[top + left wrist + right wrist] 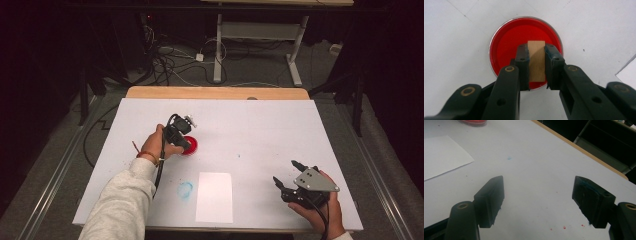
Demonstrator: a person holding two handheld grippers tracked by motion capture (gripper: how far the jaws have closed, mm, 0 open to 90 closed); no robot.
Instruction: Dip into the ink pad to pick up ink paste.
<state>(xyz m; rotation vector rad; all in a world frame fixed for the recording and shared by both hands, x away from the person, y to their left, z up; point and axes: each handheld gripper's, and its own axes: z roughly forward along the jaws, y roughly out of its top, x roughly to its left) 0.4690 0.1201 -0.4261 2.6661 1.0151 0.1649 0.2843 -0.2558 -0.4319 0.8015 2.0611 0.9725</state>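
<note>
At the left of the high view, a forearm in a pale grey sleeve (122, 200) runs up from the bottom edge and slants toward the middle of the white table (270, 130). Its hand (157, 145) grips the left gripper (184, 141), which points down over a red dish (191, 146). In the left gripper view, the jaws are closed on a small flat wooden piece (536, 61), one pad against each of its long edges. The piece stands directly above the red inside of the dish, which lies flat on the table just past the jaw tips.

Nearer the front edge lie a blue smear (185, 189) and, just right of it, a white sheet of paper (215, 196), between the two hands.

At the right, the other hand (320, 212) rests low near the table's front corner, holding the right gripper (288, 174) aimed up and leftward. Its jaws stand wide apart with bare table between them and nothing held. Small red specks (564, 227) dot the surface by them.
</note>
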